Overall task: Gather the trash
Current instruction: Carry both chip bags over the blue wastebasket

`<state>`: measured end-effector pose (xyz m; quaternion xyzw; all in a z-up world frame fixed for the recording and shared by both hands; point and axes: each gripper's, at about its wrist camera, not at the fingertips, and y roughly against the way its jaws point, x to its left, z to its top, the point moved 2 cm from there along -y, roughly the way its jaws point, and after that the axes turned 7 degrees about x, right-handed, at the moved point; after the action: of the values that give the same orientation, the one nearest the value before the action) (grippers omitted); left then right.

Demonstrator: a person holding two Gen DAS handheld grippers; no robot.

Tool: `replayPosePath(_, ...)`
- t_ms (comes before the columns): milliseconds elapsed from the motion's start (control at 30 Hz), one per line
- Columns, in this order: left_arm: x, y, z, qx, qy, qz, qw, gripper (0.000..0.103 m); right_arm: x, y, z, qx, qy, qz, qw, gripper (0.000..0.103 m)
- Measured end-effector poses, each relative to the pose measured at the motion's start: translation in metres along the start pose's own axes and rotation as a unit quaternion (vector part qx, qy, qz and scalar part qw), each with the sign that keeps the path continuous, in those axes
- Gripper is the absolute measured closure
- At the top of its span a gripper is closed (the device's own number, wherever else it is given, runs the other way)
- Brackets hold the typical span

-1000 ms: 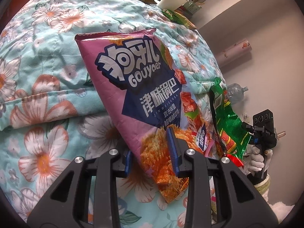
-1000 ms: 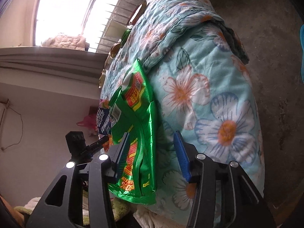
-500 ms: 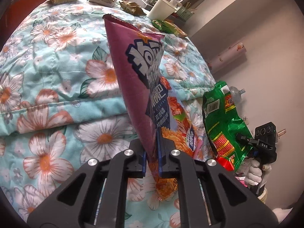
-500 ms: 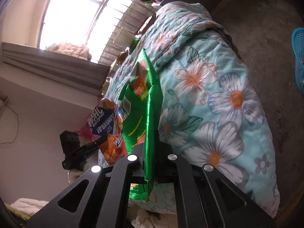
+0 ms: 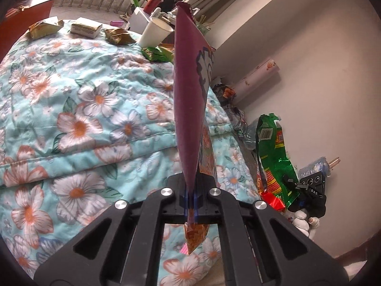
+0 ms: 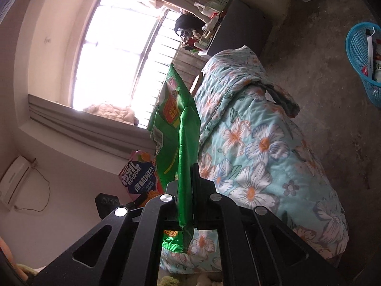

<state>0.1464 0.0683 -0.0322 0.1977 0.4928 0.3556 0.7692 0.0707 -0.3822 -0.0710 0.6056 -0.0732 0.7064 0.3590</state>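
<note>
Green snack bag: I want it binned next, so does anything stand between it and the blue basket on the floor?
Nothing visible does: the green snack bag is clamped in the right gripper, and only bare floor leads to the blue basket.

L wrist cam looks fwd along its claw point(image 5: 190, 202), tilted down over the bed point(image 5: 78, 124). R wrist cam rolled sideways, close by the bed point(image 6: 262, 157). Both share bed, window, each other's claw.
</note>
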Motion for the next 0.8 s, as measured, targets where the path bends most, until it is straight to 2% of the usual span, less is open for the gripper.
replayPosePath(200, -0.066, -0.039, 0.027, 0.015, -0.059, -0.028, 0.9977, 0.102, -0.011, 0.052, 0.017, -0.068, -0.007, 0.012, 0.998, 0.100)
replayPosePath(400, -0.147, -0.116, 0.052, 0.052, -0.141, -0.048, 0.9875, 0.102, -0.036, 0.138, 0.037, -0.172, -0.024, -0.017, 0.985, 0.100)
replayPosePath(467, -0.176, -0.150, 0.057, 0.073, -0.167, -0.051, 0.9818, 0.102, -0.047, 0.163, 0.043, -0.205, -0.034, -0.042, 0.977, 0.100)
replayPosePath(600, -0.229, -0.222, 0.062, 0.111, -0.224, -0.030, 0.9678, 0.102, -0.074, 0.203, 0.054, -0.265, -0.061, -0.130, 0.954, 0.100)
replayPosePath(700, -0.261, -0.277, 0.064, 0.140, -0.266, -0.010, 0.9537, 0.102, -0.102, 0.219, 0.061, -0.290, -0.091, -0.166, 0.938, 0.100)
replayPosePath(800, -0.292, -0.333, 0.059, 0.168, -0.309, 0.022, 0.9359, 0.102, -0.135, 0.230, 0.062, -0.305, -0.127, -0.198, 0.923, 0.100)
